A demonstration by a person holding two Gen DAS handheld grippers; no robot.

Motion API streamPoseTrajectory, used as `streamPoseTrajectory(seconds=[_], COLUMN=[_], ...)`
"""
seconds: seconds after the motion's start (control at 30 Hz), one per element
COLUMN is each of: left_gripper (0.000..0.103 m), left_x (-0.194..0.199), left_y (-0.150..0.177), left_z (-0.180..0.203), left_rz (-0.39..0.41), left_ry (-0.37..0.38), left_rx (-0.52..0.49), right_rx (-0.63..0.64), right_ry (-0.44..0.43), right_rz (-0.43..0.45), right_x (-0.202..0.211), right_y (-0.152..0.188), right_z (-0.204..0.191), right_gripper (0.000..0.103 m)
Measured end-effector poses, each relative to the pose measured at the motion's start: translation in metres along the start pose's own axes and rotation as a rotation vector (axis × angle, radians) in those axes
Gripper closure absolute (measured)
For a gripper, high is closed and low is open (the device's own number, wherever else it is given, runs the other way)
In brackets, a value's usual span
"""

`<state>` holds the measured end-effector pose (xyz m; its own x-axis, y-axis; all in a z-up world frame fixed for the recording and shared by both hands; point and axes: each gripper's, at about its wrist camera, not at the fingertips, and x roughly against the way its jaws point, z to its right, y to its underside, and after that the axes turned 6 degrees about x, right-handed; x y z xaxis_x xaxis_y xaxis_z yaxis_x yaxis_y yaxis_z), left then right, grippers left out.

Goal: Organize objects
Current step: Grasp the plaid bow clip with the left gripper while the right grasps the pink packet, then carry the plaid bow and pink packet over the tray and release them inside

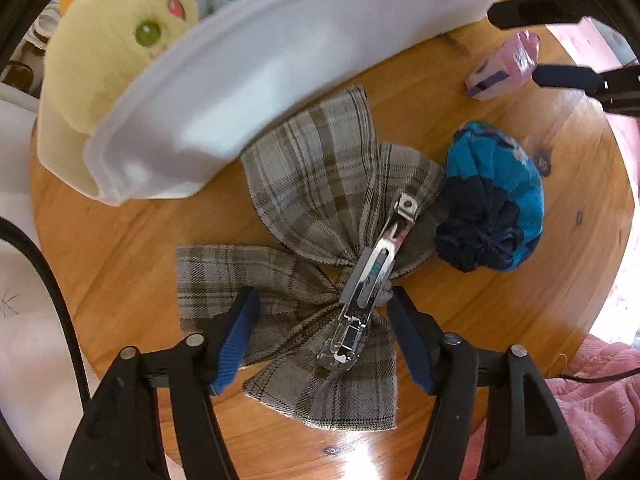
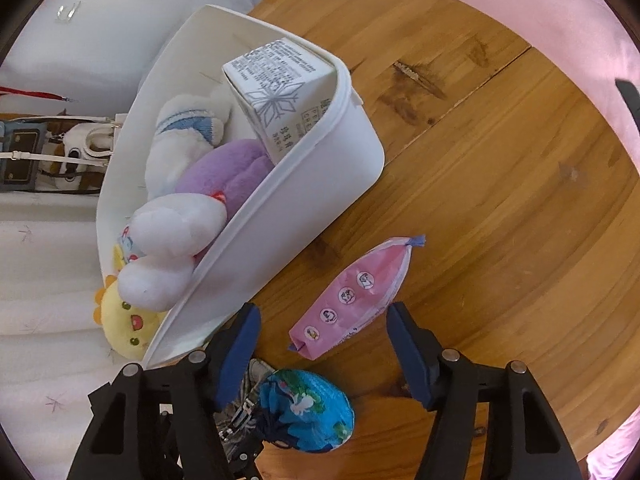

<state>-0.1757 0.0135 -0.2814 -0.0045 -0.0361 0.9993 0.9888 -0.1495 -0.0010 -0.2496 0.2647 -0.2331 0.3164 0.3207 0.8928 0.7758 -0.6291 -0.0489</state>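
Nearest, the left gripper (image 1: pixel 323 330) is pointed straight down with its jaws open on either side of the plaid hair bow (image 1: pixel 316 240), whose metal clip (image 1: pixel 370 280) faces up; no pad is seen pressing the cloth, so a pickup is judged to be in preparation. The right gripper (image 2: pixel 323 340) is held open over the pink packet (image 2: pixel 352 300), likewise untouched. A blue pouch (image 2: pixel 308 412) lies just beside the bow. Further off, the white bin (image 2: pixel 320 200) is already filled with plush toys (image 2: pixel 180 236) and a carton (image 2: pixel 276 92). Everything is carried by a round wooden surface (image 2: pixel 500 200), with pink bedding (image 1: pixel 592 392) beyond.
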Motion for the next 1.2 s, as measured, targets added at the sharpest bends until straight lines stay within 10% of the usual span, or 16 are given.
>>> streamPoseTrajectory(seconds=[0.47,1.2], left_gripper=[0.066,0.084], left_x=[0.008,0.026], left_y=[0.015,0.063], left_z=[0.025,0.055], left_rz=[0.017,-0.036], left_ry=[0.0,0.058], left_rx=[-0.082,-0.034], right_rx=[-0.039,0.037], right_ry=[0.042,-0.027], right_rz=[-0.005,-0.024], right_x=[-0.001,0.022], right_y=[0.009,0.052], right_z=[0.008,-0.012], right_gripper=[0.075,0.083])
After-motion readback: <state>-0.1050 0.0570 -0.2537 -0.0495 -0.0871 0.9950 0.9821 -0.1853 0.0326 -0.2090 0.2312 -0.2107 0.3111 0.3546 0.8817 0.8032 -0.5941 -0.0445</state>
